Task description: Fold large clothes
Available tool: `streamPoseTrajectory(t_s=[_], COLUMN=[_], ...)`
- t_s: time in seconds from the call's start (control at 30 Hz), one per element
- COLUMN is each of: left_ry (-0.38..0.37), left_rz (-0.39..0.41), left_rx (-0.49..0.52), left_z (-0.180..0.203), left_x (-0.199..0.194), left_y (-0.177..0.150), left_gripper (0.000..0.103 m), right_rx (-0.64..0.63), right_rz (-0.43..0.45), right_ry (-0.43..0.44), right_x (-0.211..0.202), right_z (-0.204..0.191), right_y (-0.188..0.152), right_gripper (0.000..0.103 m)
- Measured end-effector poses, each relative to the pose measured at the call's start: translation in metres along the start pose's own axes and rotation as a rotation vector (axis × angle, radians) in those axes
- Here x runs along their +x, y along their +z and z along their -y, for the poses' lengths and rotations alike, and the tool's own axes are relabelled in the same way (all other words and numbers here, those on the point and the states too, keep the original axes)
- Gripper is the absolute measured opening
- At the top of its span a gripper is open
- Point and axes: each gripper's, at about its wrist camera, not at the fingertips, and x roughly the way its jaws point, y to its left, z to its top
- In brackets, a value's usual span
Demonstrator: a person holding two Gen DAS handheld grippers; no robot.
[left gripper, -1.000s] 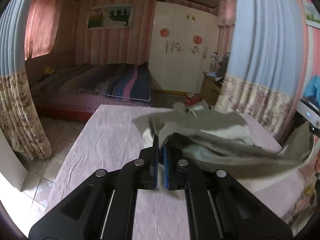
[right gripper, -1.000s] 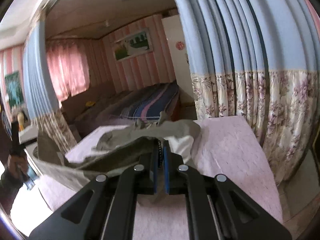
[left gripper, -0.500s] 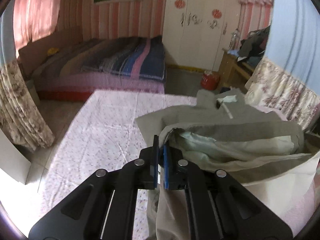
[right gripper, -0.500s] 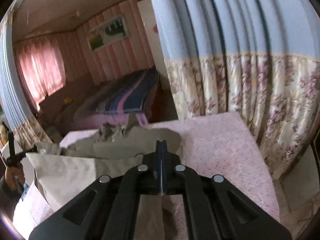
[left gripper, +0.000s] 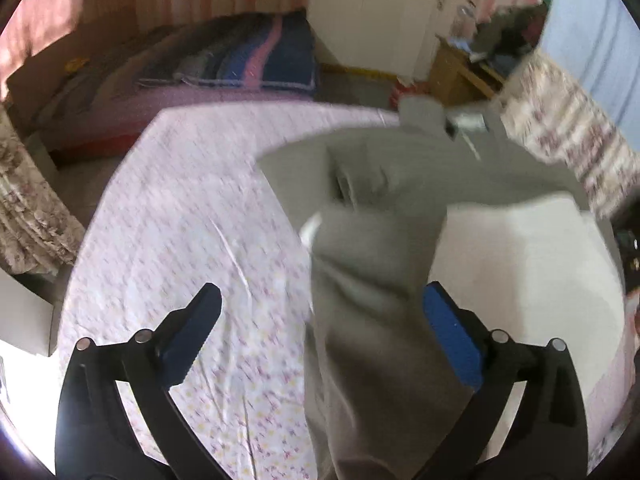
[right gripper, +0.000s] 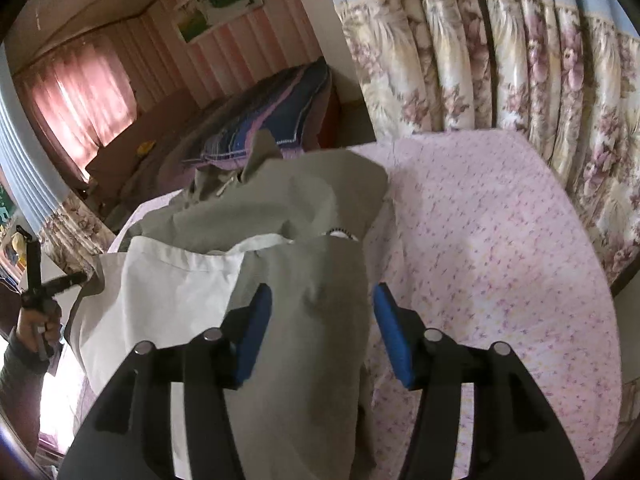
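Observation:
A large grey-olive garment [left gripper: 384,184] with a pale lining [left gripper: 516,248] lies partly folded on a table covered by a pink flowered cloth [left gripper: 192,216]. My left gripper [left gripper: 320,320] is open, its blue pads wide apart, with a fold of the garment lying between them. In the right wrist view the same garment [right gripper: 304,208] lies ahead with its pale lining [right gripper: 168,292] to the left. My right gripper [right gripper: 320,320] is open too, and grey fabric runs between its pads.
A bed with a striped blanket [left gripper: 240,60] stands beyond the table. Flowered curtains [right gripper: 500,60] hang close behind the table's right side. The person's hand holding the other gripper [right gripper: 36,300] shows at the left of the right wrist view. White wardrobe [left gripper: 380,8] at back.
Both grippers were shut on the garment and held it up; now both have opened and the garment has dropped onto the table. Both cameras have tilted down toward the table.

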Motion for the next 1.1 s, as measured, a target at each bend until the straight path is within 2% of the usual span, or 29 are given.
streamPoseTrajectory(t_s=[0.07, 0.13, 0.17, 0.2, 0.23, 0.3, 0.33, 0.47, 0.63, 0.77, 0.97, 1.1], left_ry=[-0.03, -0.043, -0.056, -0.062, -0.066, -0.092, -0.101, -0.055, 0.04, 0.077, 0.1, 0.1], left_rz=[-0.018, -0.036, -0.051, -0.059, -0.068, -0.091, -0.104, -0.082, 0.031, 0.125, 0.213, 0.242], left_rx=[0.02, 0.011, 0.008, 0.002, -0.008, -0.015, -0.003, 0.07, 0.12, 0.112, 0.104, 0.075], left_z=[0.005, 0.006, 0.006, 0.007, 0.006, 0.006, 0.007, 0.02, 0.037, 0.042, 0.045, 0.042], left_x=[0.008, 0.018, 0.024, 0.026, 0.03, 0.036, 0.038, 0.034, 0.011, -0.015, -0.035, -0.033], left_y=[-0.009, -0.015, -0.015, -0.016, -0.015, -0.013, -0.012, -0.007, 0.004, 0.028, 0.069, 0.098], left_gripper=[0.1, 0.1, 0.099, 0.099, 0.097, 0.071, 0.046, 0.02, 0.008, 0.007, 0.007, 0.007], right_rx=[0.007, -0.01, -0.012, -0.009, -0.006, -0.022, -0.038, -0.083, -0.191, -0.21, -0.21, -0.206], right_rz=[-0.039, -0.065, -0.079, -0.083, -0.079, -0.05, -0.033, 0.04, 0.14, 0.182, 0.243, 0.285], right_ry=[0.031, 0.011, 0.009, 0.01, 0.008, -0.005, -0.01, -0.025, -0.071, -0.093, -0.117, -0.151], right_x=[0.01, 0.018, 0.021, 0.022, 0.021, 0.015, 0.01, -0.011, -0.032, -0.038, -0.036, -0.027], right_z=[-0.002, -0.007, -0.009, -0.01, -0.01, -0.014, -0.017, -0.027, -0.053, -0.06, -0.065, -0.07], right_y=[-0.004, -0.008, -0.009, -0.01, -0.011, -0.012, -0.012, -0.009, 0.006, 0.026, 0.063, 0.09], right_gripper=[0.054, 0.051, 0.037, 0.017, 0.014, 0.009, 0.009, 0.007, 0.006, 0.006, 0.006, 0.006])
